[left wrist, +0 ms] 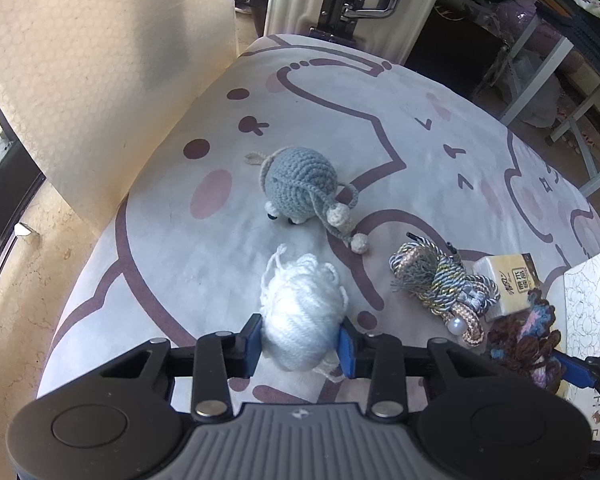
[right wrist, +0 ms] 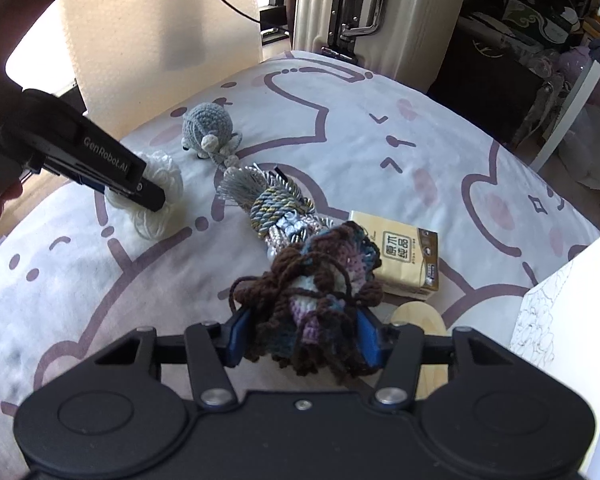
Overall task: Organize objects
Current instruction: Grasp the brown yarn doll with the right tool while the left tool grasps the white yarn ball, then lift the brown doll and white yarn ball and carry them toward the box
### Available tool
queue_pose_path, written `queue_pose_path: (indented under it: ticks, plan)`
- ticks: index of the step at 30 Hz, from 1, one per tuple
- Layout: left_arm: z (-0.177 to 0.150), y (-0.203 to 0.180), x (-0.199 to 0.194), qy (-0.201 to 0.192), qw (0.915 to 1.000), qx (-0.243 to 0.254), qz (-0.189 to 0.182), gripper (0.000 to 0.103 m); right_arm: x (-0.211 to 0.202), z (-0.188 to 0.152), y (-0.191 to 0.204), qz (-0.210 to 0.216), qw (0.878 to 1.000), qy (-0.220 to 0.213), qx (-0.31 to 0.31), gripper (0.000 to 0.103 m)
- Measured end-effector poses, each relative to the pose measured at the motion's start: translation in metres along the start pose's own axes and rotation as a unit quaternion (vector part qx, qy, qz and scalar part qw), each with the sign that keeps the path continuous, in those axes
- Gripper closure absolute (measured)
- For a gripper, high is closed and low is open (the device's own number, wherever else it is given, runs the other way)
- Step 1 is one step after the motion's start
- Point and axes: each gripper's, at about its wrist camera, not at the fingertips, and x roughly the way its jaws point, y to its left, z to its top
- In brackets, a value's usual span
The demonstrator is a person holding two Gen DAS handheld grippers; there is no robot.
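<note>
A white yarn ball (left wrist: 302, 316) lies on the printed cloth, and my left gripper (left wrist: 300, 346) is shut on it, its blue pads pressing both sides. From the right wrist view the same white yarn ball (right wrist: 156, 188) shows at the left, partly covered by the left gripper (right wrist: 148, 196). My right gripper (right wrist: 300, 338) is shut on a brown, blue and purple crochet piece (right wrist: 320, 280), whose edge also appears as the crochet piece (left wrist: 528, 344) at the right of the left wrist view. A grey crochet toy (left wrist: 300, 188) with pom-pom cords stands farther back.
A bundle of grey and gold tassel cords (left wrist: 440, 284) lies between the two grippers. A yellow tissue pack (right wrist: 404, 256) rests right of it. A white paper bag (right wrist: 572, 336) stands at the right edge. A cream suitcase (right wrist: 352, 4) and a beige chair back (left wrist: 100, 80) border the cloth (left wrist: 380, 128).
</note>
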Motion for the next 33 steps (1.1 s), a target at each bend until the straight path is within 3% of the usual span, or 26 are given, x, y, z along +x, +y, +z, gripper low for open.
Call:
queue_pose_path:
  ticks: [10,18,33]
  plan:
    - [-0.006,-0.017,-0.046,-0.043,0.9984,0.035,-0.011,0.064,-0.047,0.011,-0.020,-0.002,0.997,-0.027,0.077,0.048]
    - [-0.015,-0.043,-0.089,-0.080,0.9934,0.071,-0.041,0.064,-0.090,0.012,-0.040,-0.011,0.989,-0.056,0.136,0.047]
    - [-0.037,-0.087,-0.132,-0.130,0.9782,0.150,-0.060,0.064,-0.141,-0.012,-0.070,-0.059,0.975,-0.085,0.198,0.047]
